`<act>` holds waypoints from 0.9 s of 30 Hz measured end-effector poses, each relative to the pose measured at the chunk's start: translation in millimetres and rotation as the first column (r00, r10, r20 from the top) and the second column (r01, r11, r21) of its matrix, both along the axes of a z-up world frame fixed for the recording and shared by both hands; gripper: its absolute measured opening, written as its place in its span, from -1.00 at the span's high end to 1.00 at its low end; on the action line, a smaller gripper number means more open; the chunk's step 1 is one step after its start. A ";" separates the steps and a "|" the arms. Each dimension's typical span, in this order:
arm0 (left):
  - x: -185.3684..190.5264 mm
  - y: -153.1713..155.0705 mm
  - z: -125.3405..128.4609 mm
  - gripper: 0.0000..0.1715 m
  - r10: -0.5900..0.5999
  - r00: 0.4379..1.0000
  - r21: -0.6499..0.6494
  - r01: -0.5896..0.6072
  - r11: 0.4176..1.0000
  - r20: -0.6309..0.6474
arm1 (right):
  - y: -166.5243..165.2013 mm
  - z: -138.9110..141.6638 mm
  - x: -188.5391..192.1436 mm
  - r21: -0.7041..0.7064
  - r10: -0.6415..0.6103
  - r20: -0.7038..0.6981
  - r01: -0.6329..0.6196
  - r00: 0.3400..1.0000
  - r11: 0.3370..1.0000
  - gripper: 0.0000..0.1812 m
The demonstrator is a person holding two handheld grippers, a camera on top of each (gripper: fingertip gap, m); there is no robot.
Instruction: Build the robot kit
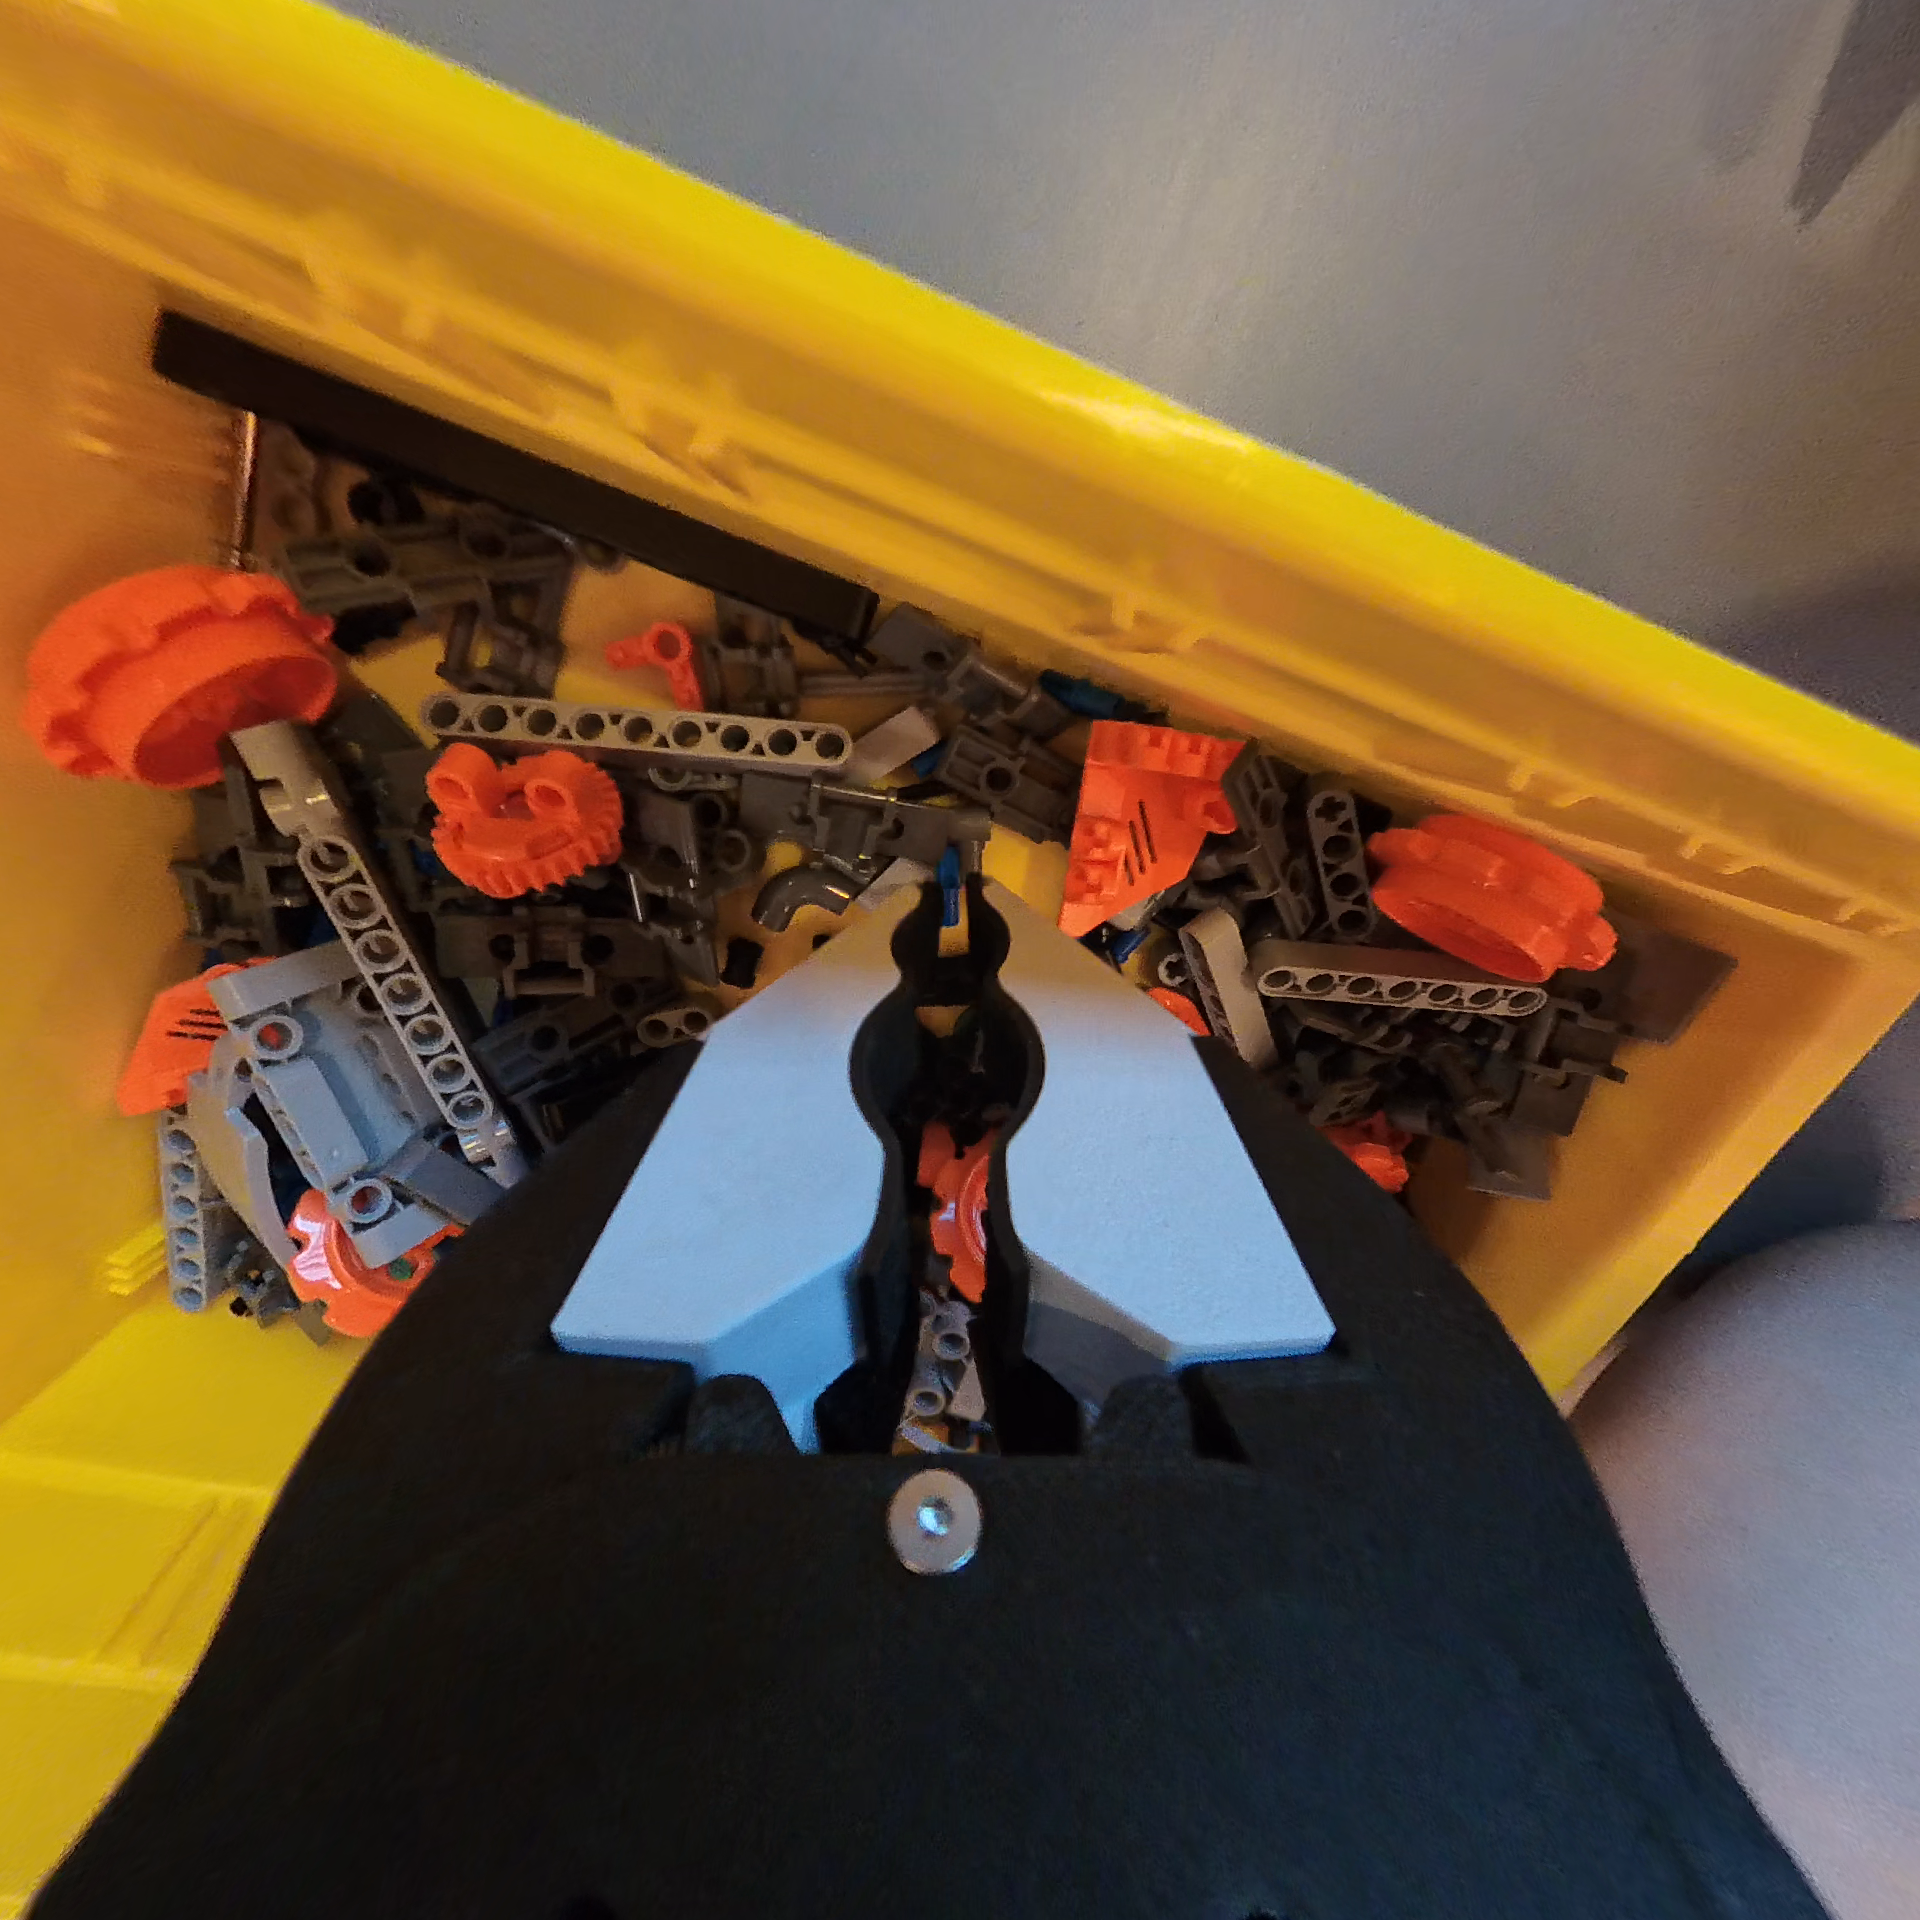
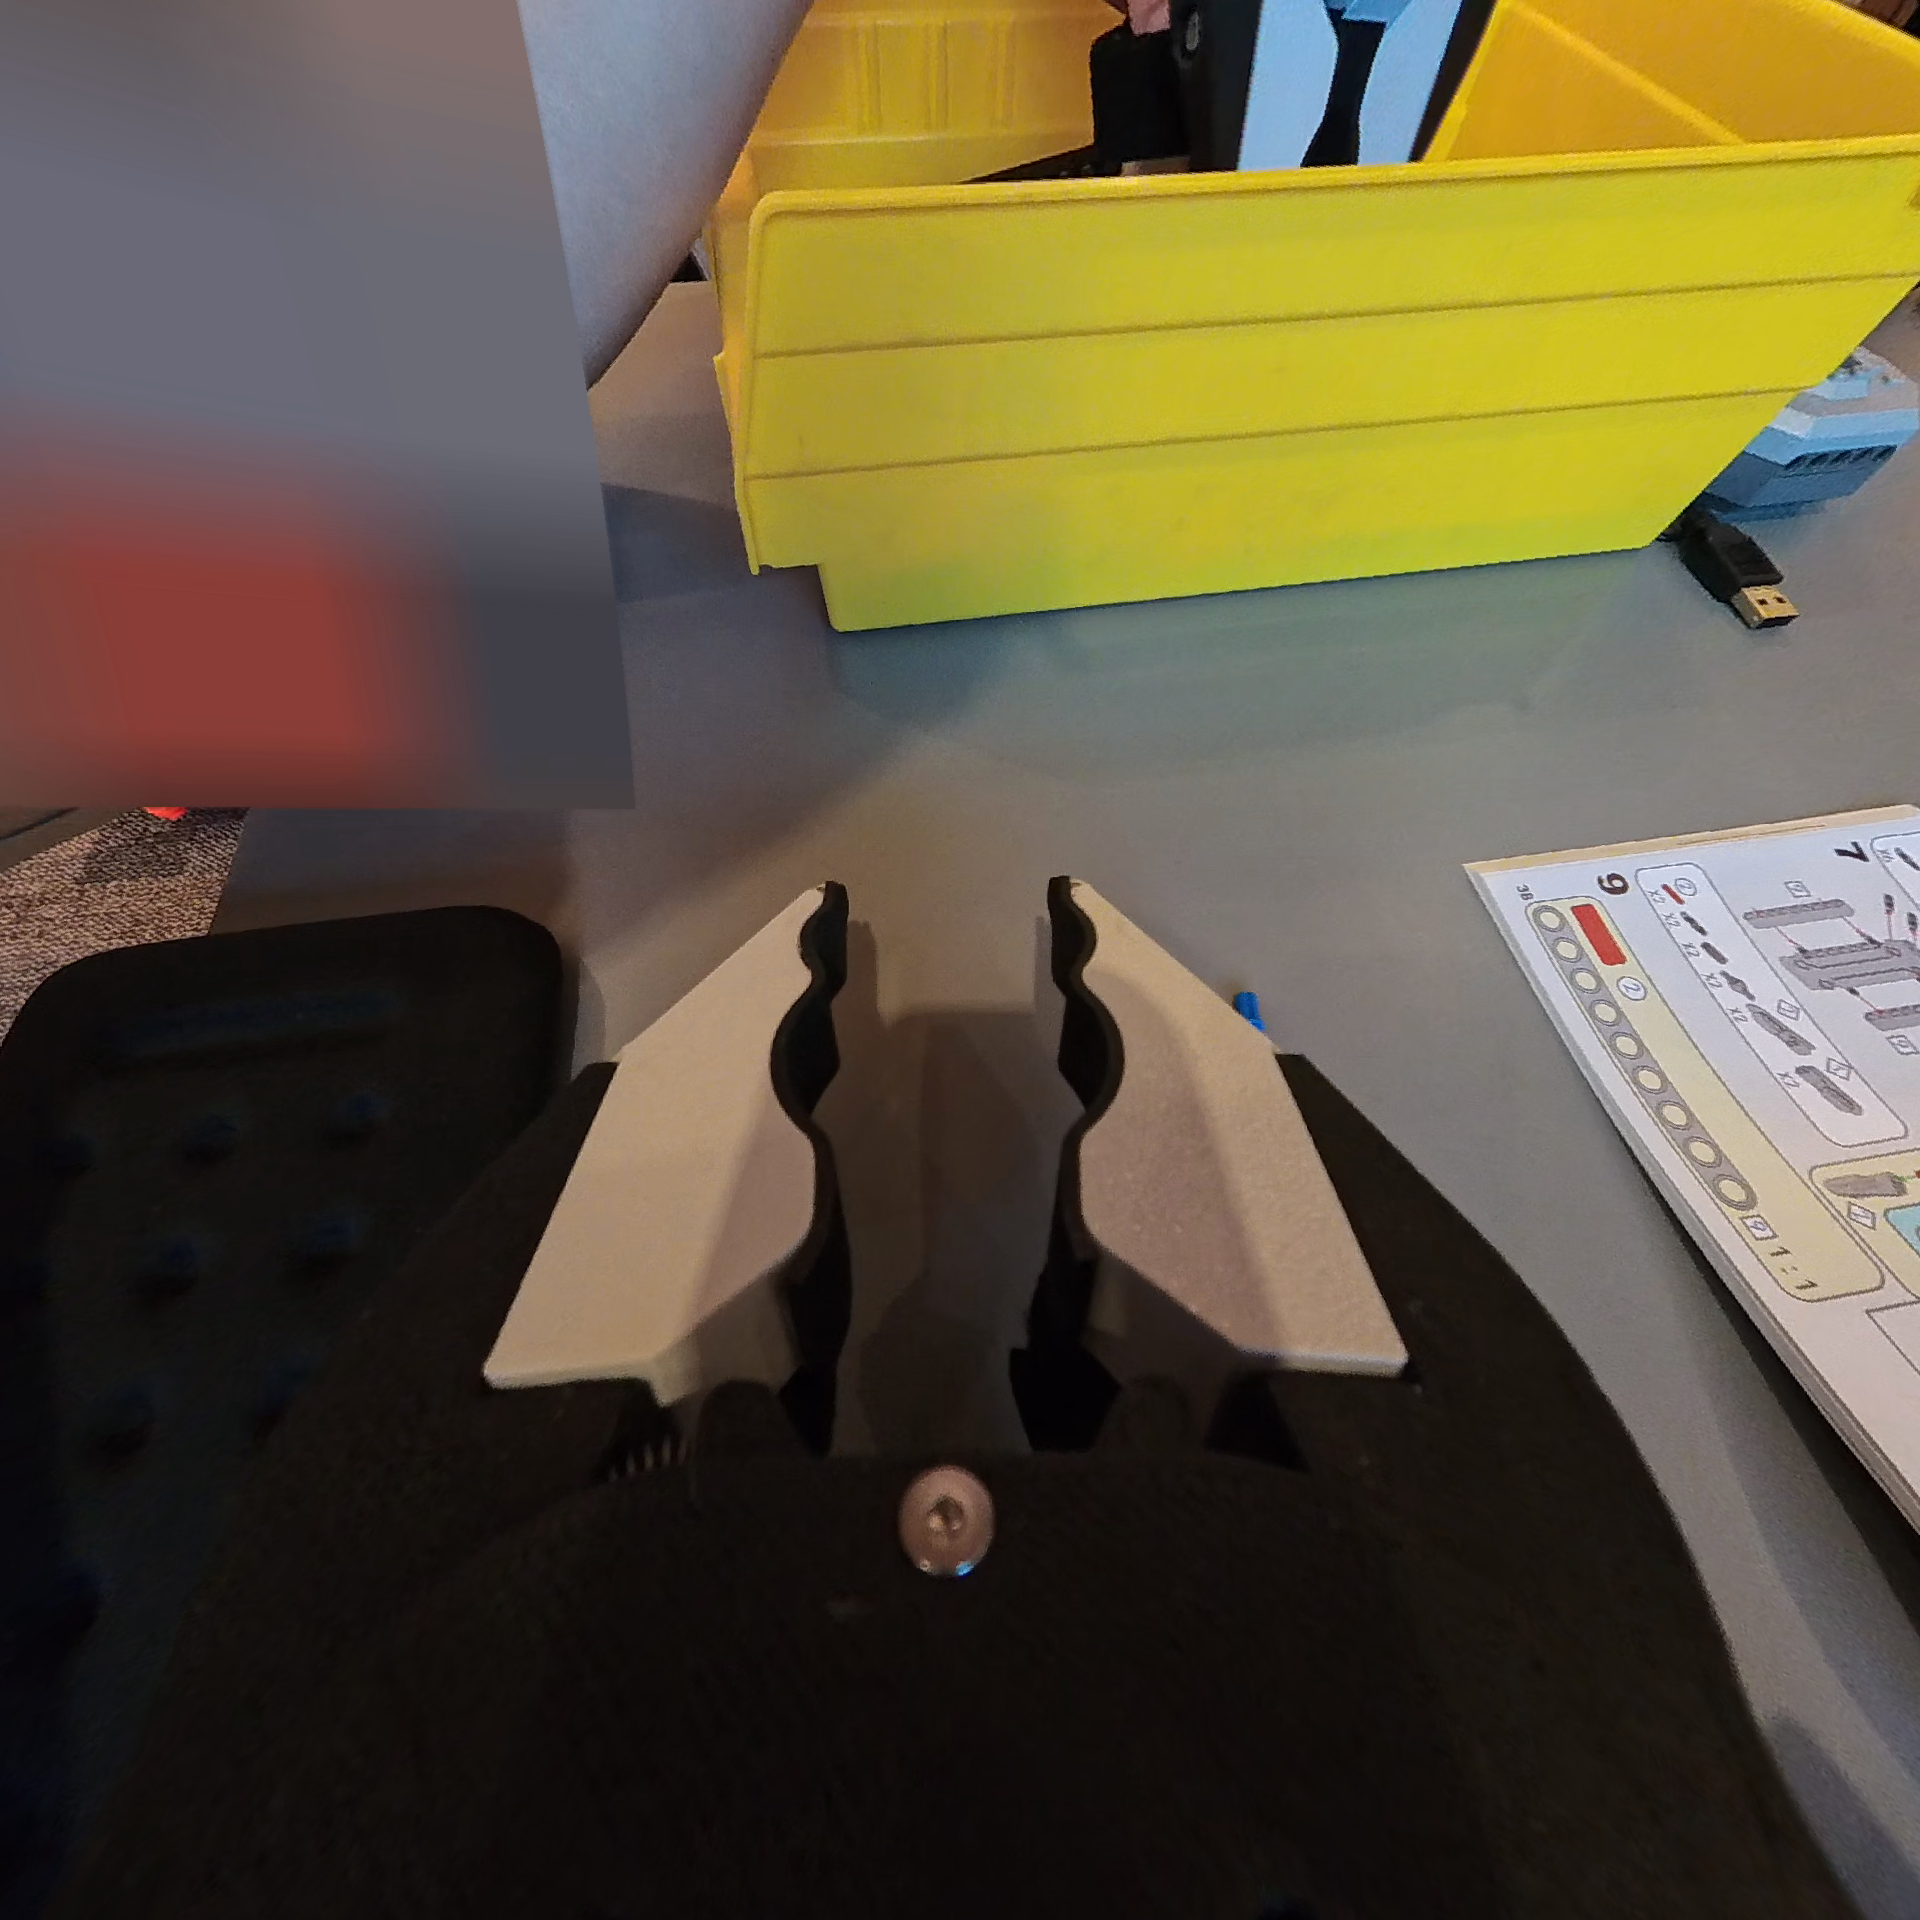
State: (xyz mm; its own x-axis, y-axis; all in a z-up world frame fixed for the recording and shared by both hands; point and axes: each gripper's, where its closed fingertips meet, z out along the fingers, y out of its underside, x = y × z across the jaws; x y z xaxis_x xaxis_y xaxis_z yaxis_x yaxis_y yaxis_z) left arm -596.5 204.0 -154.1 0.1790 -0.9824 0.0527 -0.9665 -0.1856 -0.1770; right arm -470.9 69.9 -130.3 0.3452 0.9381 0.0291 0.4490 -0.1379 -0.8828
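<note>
In the left wrist view, my left gripper (image 1: 948,902) is inside a yellow bin (image 1: 935,447) over a heap of grey, black and orange building pieces. Its fingers are closed on a small blue pin (image 1: 949,891) at the tips. An orange gear (image 1: 520,821) and a long grey holed beam (image 1: 634,729) lie just beyond. In the right wrist view, my right gripper (image 2: 948,899) is open and empty, low over the grey table (image 2: 1143,748). A small blue pin (image 2: 1250,1010) lies on the table beside its right finger. A yellow bin (image 2: 1247,416) stands ahead of it.
An open instruction booklet (image 2: 1704,1081) lies on the table at the right. A black USB plug (image 2: 1745,582) and a blue-grey block device (image 2: 1829,447) sit by the bin's right end. More yellow bins (image 2: 935,94) stand behind. A black foam pad (image 2: 260,1091) lies at the left. There is about 20 centimetres between the tips of the two grippers. It is some 7 centimetres from my left tips to the orange gear (image 1: 520,821).
</note>
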 end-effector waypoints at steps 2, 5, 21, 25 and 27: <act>-1.5 0.1 -1.6 0.97 -0.005 1.000 0.003 0.005 1.000 -0.007 | -0.1 0.1 -0.1 0.000 0.001 -0.001 -0.001 1.000 1.000 0.57; -2.6 1.0 -2.7 0.97 0.002 1.000 0.000 -0.002 1.000 -0.007 | -0.2 -0.5 -0.1 -0.002 0.001 0.001 -0.001 1.000 1.000 0.57; -9.4 -1.4 -8.8 0.96 0.007 0.998 -0.030 -0.009 1.000 -0.055 | -0.9 -1.6 -0.2 -0.004 0.006 0.008 -0.006 1.000 1.000 0.57; -15.0 1.2 1.6 0.97 0.044 0.997 -0.001 -0.044 0.999 -0.060 | -1.3 -1.9 -0.5 -0.004 0.008 0.009 -0.008 1.000 1.000 0.58; -13.3 7.4 18.8 0.97 0.082 0.996 0.052 -0.081 0.995 -0.018 | -1.3 -1.8 -0.7 -0.004 0.009 0.009 -0.009 1.000 1.000 0.58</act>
